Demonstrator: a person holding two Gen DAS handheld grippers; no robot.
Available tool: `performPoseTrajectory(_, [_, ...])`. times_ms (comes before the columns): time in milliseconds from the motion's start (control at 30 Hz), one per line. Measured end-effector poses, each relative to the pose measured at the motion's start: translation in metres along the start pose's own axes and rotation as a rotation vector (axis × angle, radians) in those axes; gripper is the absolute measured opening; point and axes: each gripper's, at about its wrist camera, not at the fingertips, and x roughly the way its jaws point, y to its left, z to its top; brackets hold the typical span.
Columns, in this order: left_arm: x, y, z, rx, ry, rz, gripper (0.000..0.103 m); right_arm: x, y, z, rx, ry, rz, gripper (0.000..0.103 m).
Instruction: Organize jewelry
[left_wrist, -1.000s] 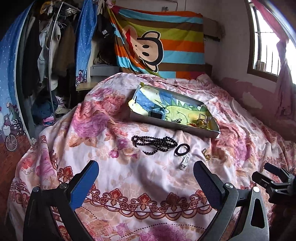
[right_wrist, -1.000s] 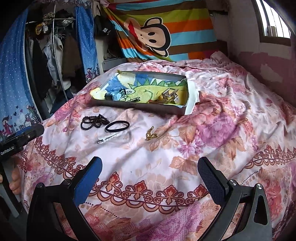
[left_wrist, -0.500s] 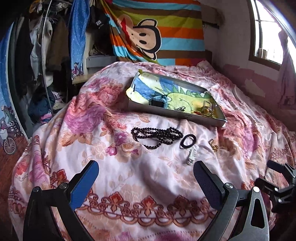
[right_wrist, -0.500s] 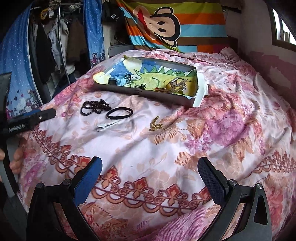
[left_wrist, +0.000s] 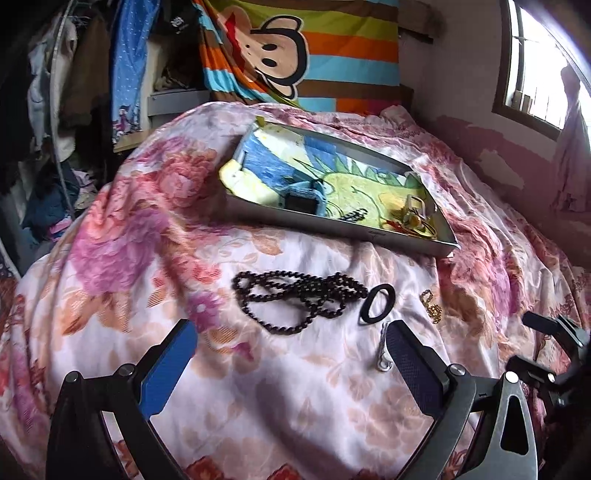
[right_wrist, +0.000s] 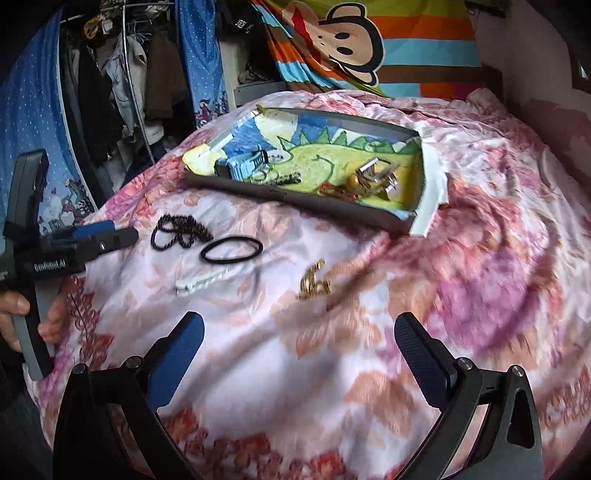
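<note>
On the quilt (left_wrist: 147, 240), mid-frame, a bead necklace (left_wrist: 295, 299) lies left of a hair tie (left_wrist: 376, 304); a clip (left_wrist: 383, 352) sits below it, a chain (left_wrist: 432, 308) to its right, a tray (left_wrist: 332, 221) above all four.

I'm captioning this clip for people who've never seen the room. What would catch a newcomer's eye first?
Probably the striped cartoon monkey blanket hanging at the head of the bed, above the floral quilt. Next, the shallow tray lined with a dinosaur drawing, mid-bed, already holding some trinkets. In front of it, loose on the quilt, lie a black bead necklace, a black hair tie, a white hair clip and a gold chain.
</note>
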Motion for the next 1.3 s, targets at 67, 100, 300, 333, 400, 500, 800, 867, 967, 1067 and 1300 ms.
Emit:
performPoseTrajectory(67, [0.007, -0.002, 0.002, 0.013, 0.007, -0.014, 0.103, 0.009, -0.003, 0.006, -0.005, -0.004, 0.01, 0.101])
performPoseTrajectory(100, [0.012, -0.003, 0.004, 0.018, 0.01, -0.019, 0.103, 0.013, -0.004, 0.008, -0.008, -0.004, 0.017, 0.101])
performPoseTrajectory(300, [0.036, -0.005, 0.016, 0.023, 0.03, -0.048, 0.103, 0.048, -0.009, 0.022, 0.015, 0.034, 0.053, 0.083])
performPoseTrajectory(333, [0.039, -0.004, 0.017, 0.023, 0.033, -0.051, 0.103, 0.055, -0.011, 0.024, 0.024, 0.044, 0.051, 0.075])
performPoseTrajectory(400, [0.046, -0.005, 0.02, 0.029, 0.039, -0.059, 0.101, 0.067, -0.013, 0.026, 0.036, 0.059, 0.047, 0.069])
performPoseTrajectory(500, [0.055, -0.004, 0.024, 0.024, 0.053, -0.068, 0.101, 0.083, -0.015, 0.026, 0.056, 0.078, 0.052, 0.059])
performPoseTrajectory(800, [0.074, -0.005, 0.026, 0.011, 0.105, -0.118, 0.081, 0.103, -0.016, 0.019, 0.077, 0.126, 0.063, 0.05])
performPoseTrajectory(867, [0.077, -0.004, 0.024, 0.012, 0.118, -0.119, 0.076, 0.104, -0.016, 0.019, 0.07, 0.127, 0.061, 0.05])
performPoseTrajectory(967, [0.079, -0.002, 0.023, 0.003, 0.128, -0.11, 0.068, 0.104, -0.014, 0.018, 0.059, 0.126, 0.048, 0.047])
performPoseTrajectory(1067, [0.079, 0.001, 0.022, -0.009, 0.131, -0.099, 0.061, 0.106, -0.014, 0.018, 0.055, 0.133, 0.043, 0.042])
performPoseTrajectory(1300, [0.08, -0.003, 0.02, 0.016, 0.139, -0.091, 0.039, 0.11, -0.015, 0.016, 0.063, 0.152, 0.073, 0.036])
